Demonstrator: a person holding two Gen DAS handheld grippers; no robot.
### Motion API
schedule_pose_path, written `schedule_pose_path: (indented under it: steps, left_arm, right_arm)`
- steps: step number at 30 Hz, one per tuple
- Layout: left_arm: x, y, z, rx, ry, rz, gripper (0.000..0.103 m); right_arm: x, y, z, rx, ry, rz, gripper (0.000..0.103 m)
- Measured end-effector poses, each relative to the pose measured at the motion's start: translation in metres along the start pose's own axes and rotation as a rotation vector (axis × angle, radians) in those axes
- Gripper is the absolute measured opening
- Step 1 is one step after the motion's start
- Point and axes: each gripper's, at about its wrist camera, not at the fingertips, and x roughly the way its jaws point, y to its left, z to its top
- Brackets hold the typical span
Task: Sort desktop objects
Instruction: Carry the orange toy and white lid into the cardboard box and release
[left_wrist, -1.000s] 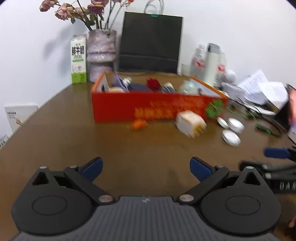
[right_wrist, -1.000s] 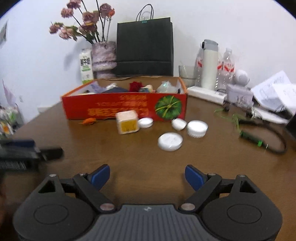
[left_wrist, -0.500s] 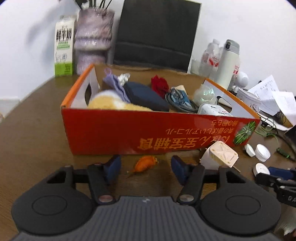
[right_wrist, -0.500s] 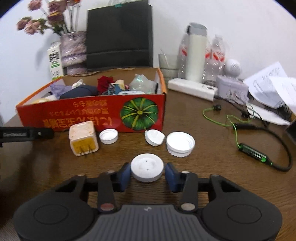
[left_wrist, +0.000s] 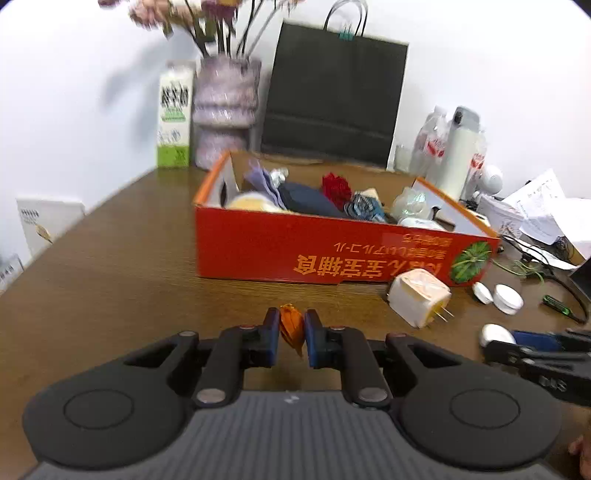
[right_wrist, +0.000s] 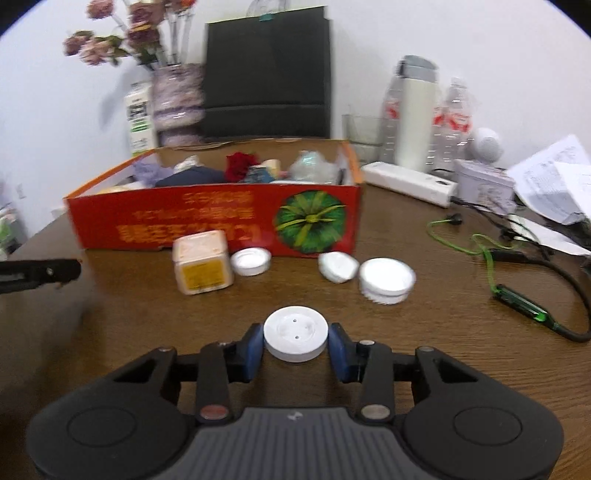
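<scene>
Half a second back my left gripper (left_wrist: 291, 334) straddled the orange scrap (left_wrist: 291, 328) near the red box (left_wrist: 332, 254); now it has pulled away from the box with the scrap pinched between its blue pads. At one o'clock the white charger cube (left_wrist: 417, 297) lies on the wooden table (left_wrist: 110, 266). My right gripper (right_wrist: 295, 345) keeps its clamp on the round white cap (right_wrist: 295, 334), box at twelve o'clock, another white lid (right_wrist: 387, 276) at one.

I see an office or home desk: a brown wooden table (right_wrist: 443, 332) with loose papers (right_wrist: 550, 184), a power strip (right_wrist: 406, 182), a black paper bag (right_wrist: 267, 77) and water bottles (right_wrist: 452, 125).
</scene>
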Motion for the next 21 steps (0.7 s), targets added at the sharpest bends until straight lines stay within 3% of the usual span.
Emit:
schedule_pose_path:
  steps: [3, 9, 15, 18, 21]
  left_arm:
    - [-0.027, 0.002, -0.003, -0.01, -0.004, -0.006, 0.015]
    - [-0.068, 0.002, -0.018, -0.014, -0.027, 0.039, 0.015]
    - [-0.089, -0.011, -0.048, 0.021, -0.016, 0.042, 0.015]
    - [-0.089, -0.02, -0.054, 0.032, 0.006, 0.02, 0.015]
    - [-0.092, -0.026, -0.053, 0.046, -0.009, 0.006, 0.015]
  right_arm:
    - [-0.006, 0.005, 0.005, 0.027, 0.039, 0.046, 0.037]
    - [-0.058, 0.037, -0.012, 0.032, -0.043, 0.117, 0.037]
    - [-0.114, 0.064, -0.057, -0.081, -0.127, 0.067, 0.037]
    - [-0.129, 0.053, -0.064, 0.001, -0.12, 0.12, 0.037]
    - [-0.138, 0.05, -0.063, 0.006, -0.152, 0.094, 0.037]
